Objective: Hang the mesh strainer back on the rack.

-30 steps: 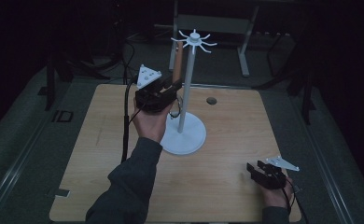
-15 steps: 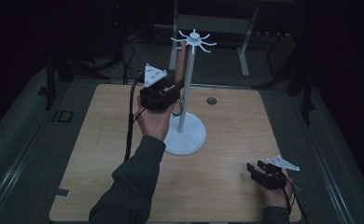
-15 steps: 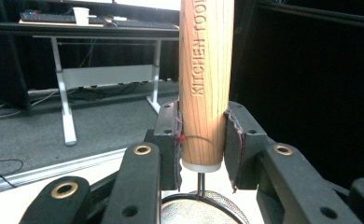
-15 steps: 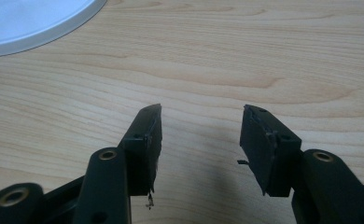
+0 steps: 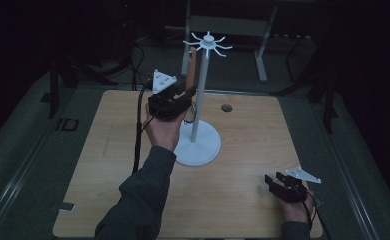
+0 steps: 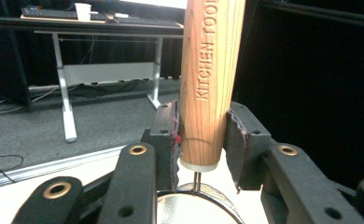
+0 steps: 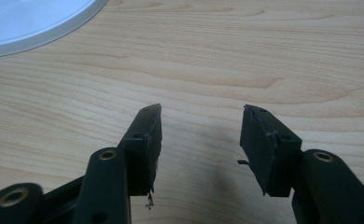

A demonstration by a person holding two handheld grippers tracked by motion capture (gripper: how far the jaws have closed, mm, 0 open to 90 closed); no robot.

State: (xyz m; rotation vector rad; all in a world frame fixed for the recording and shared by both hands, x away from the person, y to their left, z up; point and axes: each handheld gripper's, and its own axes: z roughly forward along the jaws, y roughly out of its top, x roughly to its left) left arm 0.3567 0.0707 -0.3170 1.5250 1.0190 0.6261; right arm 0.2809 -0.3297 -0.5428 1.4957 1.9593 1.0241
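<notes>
A kitchen tool with a wooden handle (image 5: 191, 67) hangs upright beside the pole of a white rack (image 5: 199, 147), under its spoked top. My left gripper (image 5: 183, 96) is raised at the handle. In the left gripper view the handle (image 6: 210, 84), stamped KITCHEN TOOL, stands between the jaws of the left gripper (image 6: 201, 135). These jaws have just been opening: the left pad is at the wood and a sliver of gap shows at the right pad. The tool's metal head (image 6: 199, 207) shows below. My right gripper (image 5: 273, 183) (image 7: 201, 126) rests open near the table's front right, with nothing between its jaws.
The rack's round base (image 7: 26, 21) stands mid-table, just right of my left forearm. A small dark hole (image 5: 226, 107) marks the wooden tabletop (image 5: 263, 135) behind it. Beyond the far edge are a desk frame (image 5: 233, 25) and cables on the floor.
</notes>
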